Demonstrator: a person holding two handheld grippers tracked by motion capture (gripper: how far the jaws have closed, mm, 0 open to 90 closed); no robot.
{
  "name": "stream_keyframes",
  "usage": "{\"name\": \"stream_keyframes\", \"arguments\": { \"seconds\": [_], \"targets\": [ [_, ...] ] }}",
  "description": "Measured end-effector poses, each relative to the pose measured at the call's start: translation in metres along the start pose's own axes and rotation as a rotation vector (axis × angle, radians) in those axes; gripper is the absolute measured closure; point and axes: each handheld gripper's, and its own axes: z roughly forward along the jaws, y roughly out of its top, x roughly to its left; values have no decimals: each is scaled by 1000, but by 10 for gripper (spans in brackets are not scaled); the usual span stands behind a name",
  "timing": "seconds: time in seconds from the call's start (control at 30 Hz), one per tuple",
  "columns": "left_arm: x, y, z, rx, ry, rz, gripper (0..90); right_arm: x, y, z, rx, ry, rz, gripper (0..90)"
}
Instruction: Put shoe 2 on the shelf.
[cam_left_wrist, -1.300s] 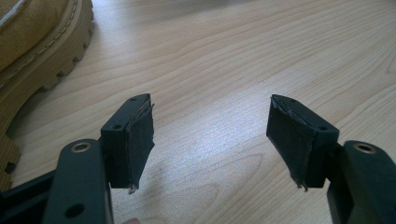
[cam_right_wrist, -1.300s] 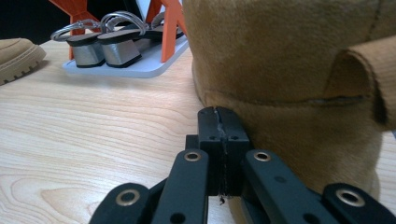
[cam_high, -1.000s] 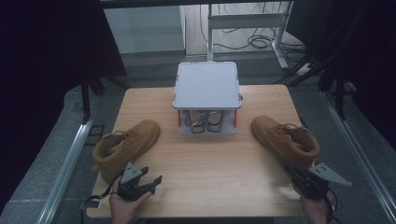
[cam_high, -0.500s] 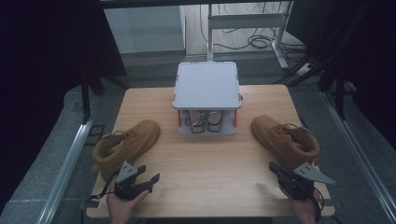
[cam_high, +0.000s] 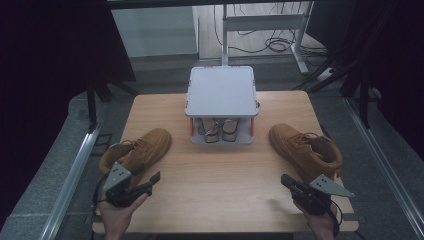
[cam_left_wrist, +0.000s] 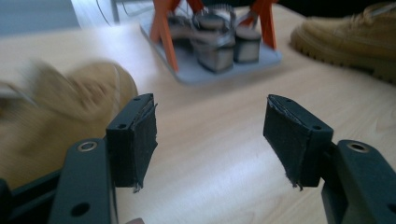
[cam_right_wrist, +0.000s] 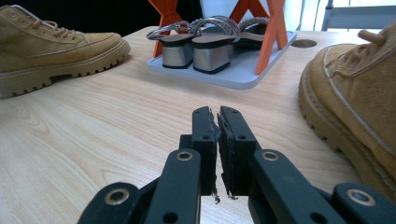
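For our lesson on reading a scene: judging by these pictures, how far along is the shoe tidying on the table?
Done: a pair of silver sandals sits on the rack's lower shelf. In hand: nothing; the left gripper is open beside the left boot, the right gripper shut and empty by the right boot. Left, presumably: both boots lie on the table, untouched.

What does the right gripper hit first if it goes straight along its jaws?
Probably the grey shoe rack, at the silver heeled sandals on its lower shelf. The right gripper points at them over bare table; depth unclear.
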Motion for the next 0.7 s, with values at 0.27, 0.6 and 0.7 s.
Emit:
{"name": "stream_keyframes", "arguments": {
  "seconds": [0.27,0.6,0.7],
  "targets": [
    [25,35,-26,-39,11,-17,345,0,-3,4,5,22,12,682],
    [59,51,-40,-4,98,-45,348,-1,-5,6,10,9,32,601],
    [70,51,-37,38,133,-47,347,-1,-5,6,10,5,41,592]
  ]
}}
